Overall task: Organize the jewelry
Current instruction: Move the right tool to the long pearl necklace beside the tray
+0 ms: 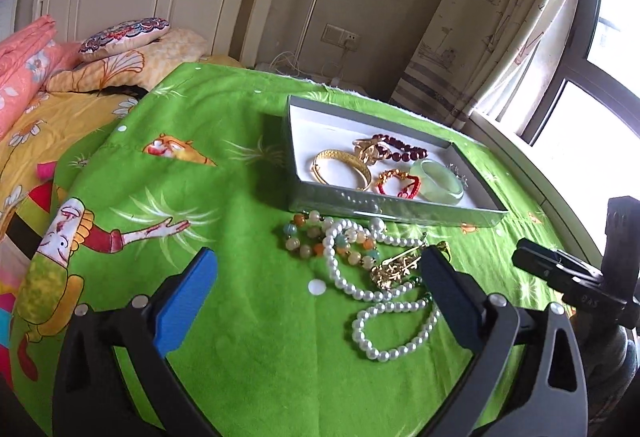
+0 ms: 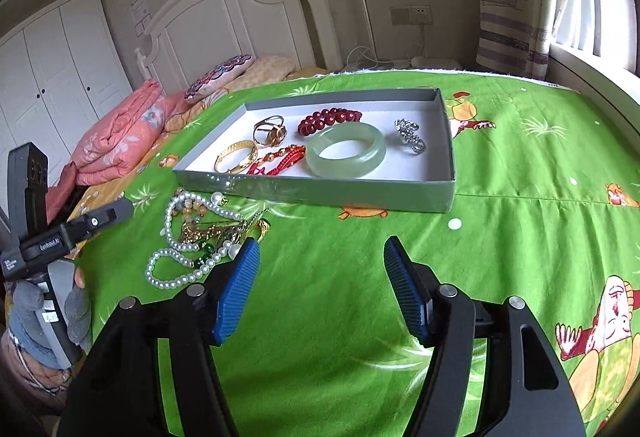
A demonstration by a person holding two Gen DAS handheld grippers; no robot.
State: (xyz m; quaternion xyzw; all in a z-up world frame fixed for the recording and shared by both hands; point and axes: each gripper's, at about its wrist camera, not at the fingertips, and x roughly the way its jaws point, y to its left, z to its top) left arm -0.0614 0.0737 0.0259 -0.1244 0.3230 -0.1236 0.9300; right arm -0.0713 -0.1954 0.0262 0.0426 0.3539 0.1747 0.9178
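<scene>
Claws: left claw and right claw are both hanging spread, empty | pearls are lying tangled outside tray | advice: pinch one strand, lift slowly.

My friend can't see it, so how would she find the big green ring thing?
Look at the green cartoon cloth, then the shallow grey box on it. Inside lies the jade bangle, right of the red cord bracelet. It is the only pale, see-through green hoop, thick and smooth.
</scene>
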